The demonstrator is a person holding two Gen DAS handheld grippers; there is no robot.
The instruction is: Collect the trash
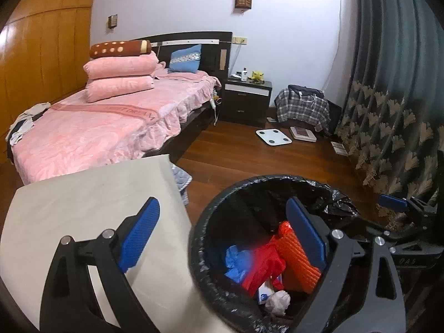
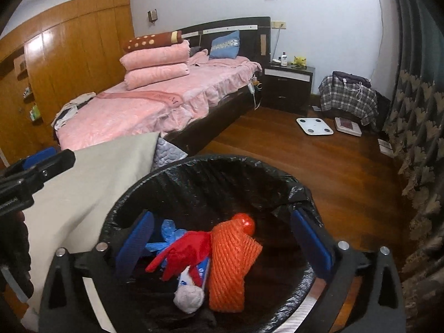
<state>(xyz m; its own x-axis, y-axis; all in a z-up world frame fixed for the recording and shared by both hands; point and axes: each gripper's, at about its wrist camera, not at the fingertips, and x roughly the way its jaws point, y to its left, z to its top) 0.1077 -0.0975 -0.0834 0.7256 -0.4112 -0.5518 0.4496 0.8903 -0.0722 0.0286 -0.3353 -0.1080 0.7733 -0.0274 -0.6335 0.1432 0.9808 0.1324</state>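
A round bin with a black liner [image 1: 199, 252] [image 2: 194, 174] stands on the wooden floor beside a beige-covered surface. In it lie an orange foam net [image 1: 297, 260] [image 2: 233, 263], a red plastic bag [image 1: 263, 269] [image 2: 186, 252], a blue scrap [image 1: 236, 260] [image 2: 166, 236] and a crumpled white tissue [image 1: 277, 301] [image 2: 188, 297]. My left gripper [image 1: 222, 236] is open and straddles the bin's near-left rim, one pad over the beige surface and one over the bin. My right gripper [image 2: 223, 240] is open above the bin mouth, its pads clear of the trash.
The beige-covered surface [image 1: 83, 208] borders the bin on the left. Behind it is a bed with pink bedding [image 1: 97, 127], then a dark nightstand [image 1: 247, 100]. A white scale [image 1: 273, 136] lies on the floor. A patterned curtain [image 1: 388, 127] hangs at right.
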